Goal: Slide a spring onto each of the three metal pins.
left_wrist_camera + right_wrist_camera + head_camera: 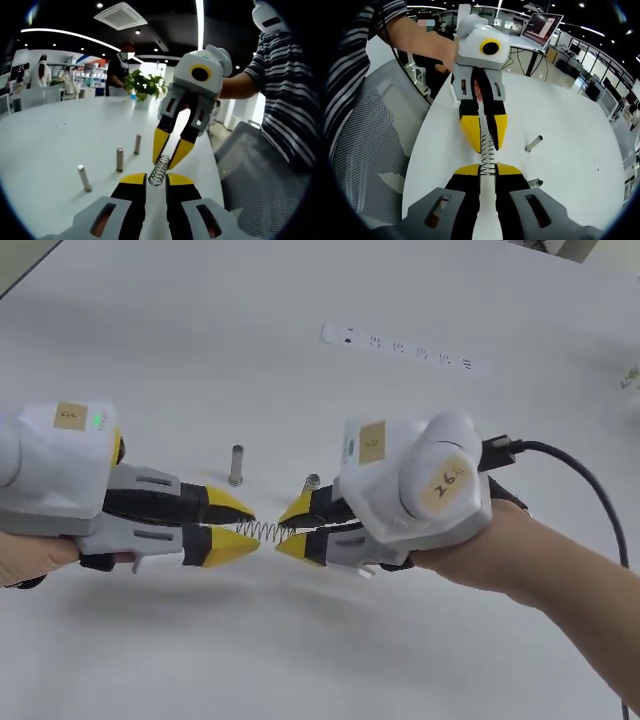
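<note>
A small metal spring (262,531) hangs above the white table, stretched between both grippers. My left gripper (248,527) comes in from the left, shut on one end of the spring. From the right, my right gripper (285,530) is shut on the other end. In the left gripper view the spring (159,170) runs from my own tips (156,178) to the right gripper (167,157). Three upright metal pins (84,178) (119,159) (137,144) stand bare on the table to the left. In the head view one pin (237,464) stands just behind the grippers and another pin (312,481) is partly hidden by the right gripper.
A white power strip (405,348) lies at the far side of the table. A black cable (570,465) trails from the right gripper. A grey mesh chair (260,190) stands at the table's edge, and a potted plant (145,87) sits at the far end.
</note>
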The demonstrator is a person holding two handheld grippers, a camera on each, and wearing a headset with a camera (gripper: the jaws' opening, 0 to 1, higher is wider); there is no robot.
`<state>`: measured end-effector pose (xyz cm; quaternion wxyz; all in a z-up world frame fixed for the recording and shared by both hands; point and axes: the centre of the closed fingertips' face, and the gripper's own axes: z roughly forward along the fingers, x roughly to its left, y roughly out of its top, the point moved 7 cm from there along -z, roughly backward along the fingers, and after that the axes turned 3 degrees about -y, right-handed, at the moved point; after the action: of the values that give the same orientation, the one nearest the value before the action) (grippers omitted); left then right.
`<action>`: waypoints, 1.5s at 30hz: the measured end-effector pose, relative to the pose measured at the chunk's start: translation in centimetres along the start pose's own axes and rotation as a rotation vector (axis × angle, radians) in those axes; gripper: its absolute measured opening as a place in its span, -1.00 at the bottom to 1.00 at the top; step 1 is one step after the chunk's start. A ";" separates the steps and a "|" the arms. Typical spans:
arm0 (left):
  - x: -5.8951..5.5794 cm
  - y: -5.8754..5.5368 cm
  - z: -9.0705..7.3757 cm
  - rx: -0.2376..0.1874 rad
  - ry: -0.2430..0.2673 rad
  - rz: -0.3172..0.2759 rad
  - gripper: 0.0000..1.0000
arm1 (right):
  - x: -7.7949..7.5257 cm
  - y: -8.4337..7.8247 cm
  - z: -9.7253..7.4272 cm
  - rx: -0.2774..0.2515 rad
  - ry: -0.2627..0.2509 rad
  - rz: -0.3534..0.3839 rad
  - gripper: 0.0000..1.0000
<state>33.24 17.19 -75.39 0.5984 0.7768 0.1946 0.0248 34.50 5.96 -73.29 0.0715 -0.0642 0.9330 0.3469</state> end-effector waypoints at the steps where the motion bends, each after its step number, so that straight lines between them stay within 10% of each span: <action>1: 0.0 0.0 0.0 0.000 -0.004 -0.001 -0.91 | 0.0 0.0 0.0 0.001 -0.001 -0.001 -0.85; 45: -0.8 0.4 0.2 0.028 -0.084 0.021 -0.96 | 0.8 -1.2 -0.7 -0.047 0.011 0.075 -0.85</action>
<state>32.70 16.68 -74.92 0.5949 0.7875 0.1612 -0.0043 33.87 4.60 -73.68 0.0516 -0.0326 0.9268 0.3706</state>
